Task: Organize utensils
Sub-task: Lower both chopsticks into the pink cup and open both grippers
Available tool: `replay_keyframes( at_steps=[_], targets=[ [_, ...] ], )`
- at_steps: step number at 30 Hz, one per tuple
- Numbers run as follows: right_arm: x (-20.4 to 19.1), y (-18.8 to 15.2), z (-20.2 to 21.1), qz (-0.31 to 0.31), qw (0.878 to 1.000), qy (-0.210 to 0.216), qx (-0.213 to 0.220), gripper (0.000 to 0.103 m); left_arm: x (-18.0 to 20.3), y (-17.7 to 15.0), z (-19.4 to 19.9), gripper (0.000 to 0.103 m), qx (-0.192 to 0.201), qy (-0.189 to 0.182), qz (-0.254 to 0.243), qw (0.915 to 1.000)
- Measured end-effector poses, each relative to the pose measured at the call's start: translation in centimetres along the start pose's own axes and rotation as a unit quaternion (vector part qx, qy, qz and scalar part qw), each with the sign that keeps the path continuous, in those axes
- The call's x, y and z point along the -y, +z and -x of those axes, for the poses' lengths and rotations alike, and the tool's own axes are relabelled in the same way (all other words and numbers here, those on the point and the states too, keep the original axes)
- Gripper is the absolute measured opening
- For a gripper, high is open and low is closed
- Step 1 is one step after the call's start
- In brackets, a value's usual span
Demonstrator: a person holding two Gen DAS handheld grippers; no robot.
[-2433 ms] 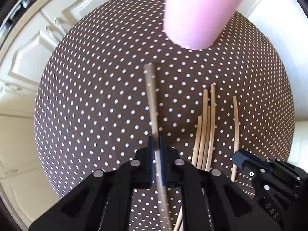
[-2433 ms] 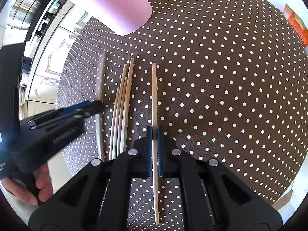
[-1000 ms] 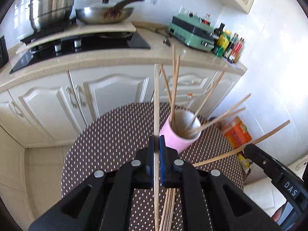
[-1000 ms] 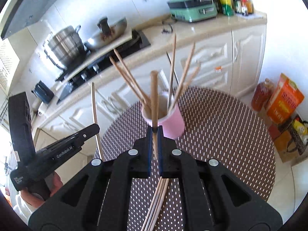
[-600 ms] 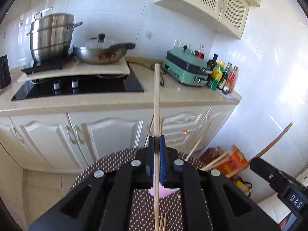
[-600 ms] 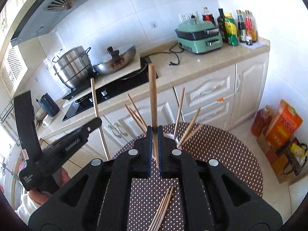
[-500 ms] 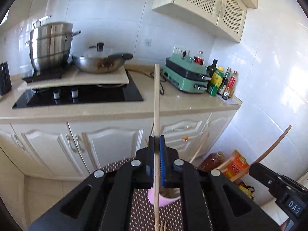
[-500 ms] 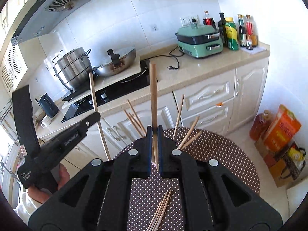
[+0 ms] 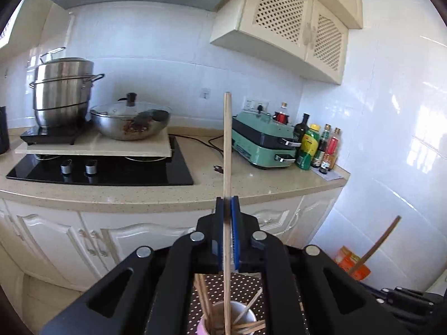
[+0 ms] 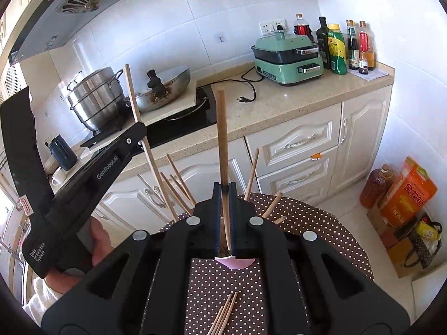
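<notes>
Chopstick in left gripper: the left gripper (image 9: pixel 228 203) is clamped tight on a thin wooden chopstick (image 9: pixel 226 150), which stands near upright, its top end high above the jaws and its lower end reaching down to the mouth of the pink cup (image 9: pixel 240 311).
Chopstick in right gripper: the right gripper (image 10: pixel 224 192) is pinched shut on a thicker chopstick (image 10: pixel 222 136), also close to vertical, its lower tip passing between the jaws toward the cup.
Cup position: the pink cup sits on the dotted tablecloth (image 10: pixel 307 223), directly below and just ahead of both grippers; in the right wrist view only its lower rim (image 10: pixel 234 262) shows under the jaws.
Cup contents: several chopsticks (image 10: pixel 178 187) already lean out of it, fanned left and right.
Long axis: both held sticks run top to bottom, roughly in line with the cup's opening, so a drop should need little further tilting.
Nearer hand: the left stick's tip appears already at or inside the rim; the right stick's tip is hidden by the jaws, so I cannot tell how close it is.
Left on table: a small bundle of chopsticks (image 10: pixel 223 315) lies flat on the cloth, nearer the camera than the cup.
Risk: the leaning sticks may deflect a released one.
</notes>
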State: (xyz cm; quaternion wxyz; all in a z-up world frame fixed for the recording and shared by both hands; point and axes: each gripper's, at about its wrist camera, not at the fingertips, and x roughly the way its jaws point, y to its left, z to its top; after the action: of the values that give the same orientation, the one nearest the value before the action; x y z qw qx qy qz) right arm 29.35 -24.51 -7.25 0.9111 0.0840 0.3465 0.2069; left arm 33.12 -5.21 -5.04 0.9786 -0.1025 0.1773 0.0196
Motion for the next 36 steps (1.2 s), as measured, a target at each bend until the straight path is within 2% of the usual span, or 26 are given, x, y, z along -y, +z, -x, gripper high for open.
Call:
replay_keyframes(
  at_steps=[5,10,21,24,31,34,36],
  targets=[
    [0.8,-1.3,-2.4,0.003,1.000,-0.006,-0.017,0.005,0.4,-2.8,-1.7,0.006,0.014,0.009,-0.016,0.9997],
    [1.3,-3.0,-3.9,-0.003,1.000,-0.004,-0.030,0.005,-0.2,-5.6,-2.5,0.006,0.011,0.019,-0.025,0.9994],
    [0.7,-6.5,-7.5,0.001,0.997,-0.007,-0.079,0.005,-2.1,-11.5,-2.6,0.006,-0.042,0.024,-0.044,0.9978],
    [0.8,-7.0,-8.4,-0.004,0.995,-0.013,-0.095,0.005,-2.6,-12.2,-2.4,0.007,-0.055,0.020,-0.041,0.9974],
    [0.8,-7.2,-9.2,-0.022,0.992,-0.021,-0.120,0.006,-2.5,-12.4,-1.8,0.009,-0.059,0.030,-0.080,0.9947],
    [0.8,-7.1,-9.0,-0.028,0.991,-0.023,-0.127,0.006,-2.6,-12.4,-1.5,0.022,-0.057,0.046,-0.092,0.9930],
    [0.8,-7.2,-9.0,-0.031,0.990,-0.021,-0.137,0.007,-2.8,-12.3,-1.2,0.023,-0.063,0.050,-0.091,0.9926]
  ],
)
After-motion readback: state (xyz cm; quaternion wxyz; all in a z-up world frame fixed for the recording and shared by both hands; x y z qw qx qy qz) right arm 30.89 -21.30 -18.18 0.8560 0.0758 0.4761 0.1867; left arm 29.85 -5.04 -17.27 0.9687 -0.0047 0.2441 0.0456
